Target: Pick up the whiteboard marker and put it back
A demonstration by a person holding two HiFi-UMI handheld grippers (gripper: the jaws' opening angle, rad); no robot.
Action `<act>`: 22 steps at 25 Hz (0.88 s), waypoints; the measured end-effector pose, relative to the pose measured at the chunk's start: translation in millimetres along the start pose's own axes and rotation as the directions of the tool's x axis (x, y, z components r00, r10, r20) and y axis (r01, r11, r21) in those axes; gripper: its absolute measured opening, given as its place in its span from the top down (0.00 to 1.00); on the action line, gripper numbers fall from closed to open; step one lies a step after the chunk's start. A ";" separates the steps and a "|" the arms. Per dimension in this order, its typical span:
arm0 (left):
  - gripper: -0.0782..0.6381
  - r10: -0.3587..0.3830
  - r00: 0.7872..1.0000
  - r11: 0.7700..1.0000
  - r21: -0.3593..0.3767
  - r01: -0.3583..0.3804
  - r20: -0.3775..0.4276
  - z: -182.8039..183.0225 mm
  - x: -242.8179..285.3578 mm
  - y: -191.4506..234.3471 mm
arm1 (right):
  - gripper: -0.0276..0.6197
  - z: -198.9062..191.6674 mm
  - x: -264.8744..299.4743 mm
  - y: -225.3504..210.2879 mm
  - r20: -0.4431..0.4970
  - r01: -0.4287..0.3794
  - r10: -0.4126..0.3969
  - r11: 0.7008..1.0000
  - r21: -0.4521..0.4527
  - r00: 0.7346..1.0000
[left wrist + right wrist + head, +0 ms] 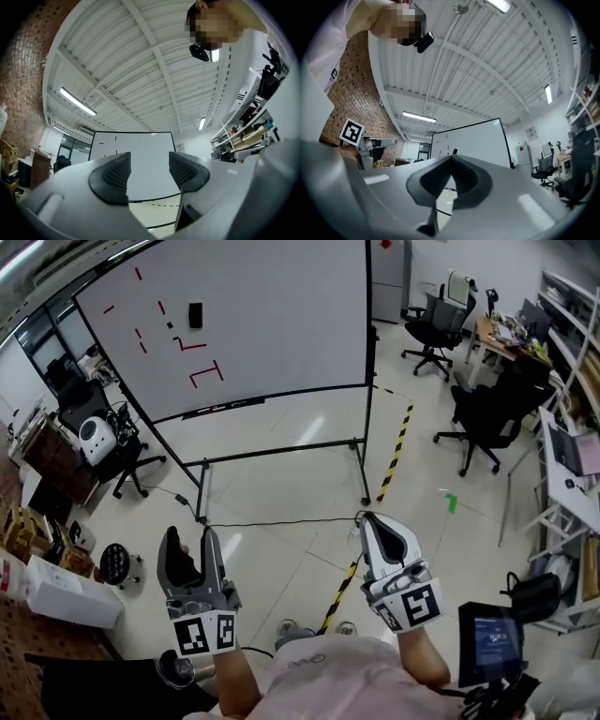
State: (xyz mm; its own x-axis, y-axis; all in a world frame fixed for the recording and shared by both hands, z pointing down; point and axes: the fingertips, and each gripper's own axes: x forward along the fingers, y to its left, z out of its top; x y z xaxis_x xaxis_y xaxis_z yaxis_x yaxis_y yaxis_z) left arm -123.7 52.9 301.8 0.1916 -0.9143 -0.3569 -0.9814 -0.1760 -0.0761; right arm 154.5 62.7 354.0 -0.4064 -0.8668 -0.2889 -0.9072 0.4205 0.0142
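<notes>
Left tool (190,542) spread and empty, right tool (373,526) pressed together on nothing; both aimed at the big white rolling whiteboard (262,324) upper left, presumably lining up for the pickup.

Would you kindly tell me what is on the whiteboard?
The whiteboard carries red marker strokes and a dark block, likely an eraser. Small items lie on its bottom ledge, too small to identify. Its back is hidden.
</notes>
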 end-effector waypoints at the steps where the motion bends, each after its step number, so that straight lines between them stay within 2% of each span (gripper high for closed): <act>1: 0.53 0.007 1.000 1.000 -0.003 -0.007 -0.006 0.4 -6.0 3.0 | 0.97 -1.1 1.5 2.8 -0.010 0.000 0.000 1.000 0.001 1.000; 5: 0.53 0.024 0.999 0.999 -0.028 -0.026 -0.048 -7.0 -29.3 20.2 | 0.97 -11.2 16.3 22.7 -0.044 -0.005 0.005 1.000 0.009 0.999; 13: 0.53 -0.014 0.996 0.999 -0.032 0.011 -0.088 -17.7 -43.6 40.7 | 0.97 -19.2 46.5 72.2 -0.056 -0.040 0.040 0.999 0.002 0.998; 22: 0.53 -0.064 0.993 0.997 -0.060 0.058 -0.104 -29.9 -38.1 44.4 | 0.97 -26.8 54.4 84.6 -0.068 -0.019 0.018 1.000 -0.022 0.998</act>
State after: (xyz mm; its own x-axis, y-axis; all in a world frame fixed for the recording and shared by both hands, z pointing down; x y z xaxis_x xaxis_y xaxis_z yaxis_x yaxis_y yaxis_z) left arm -174.7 69.1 339.9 0.2524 -0.9341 -0.2525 -0.9673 -0.2504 -0.0406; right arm 52.7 44.0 365.2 -0.4288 -0.8754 -0.2230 -0.9014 0.4311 0.0410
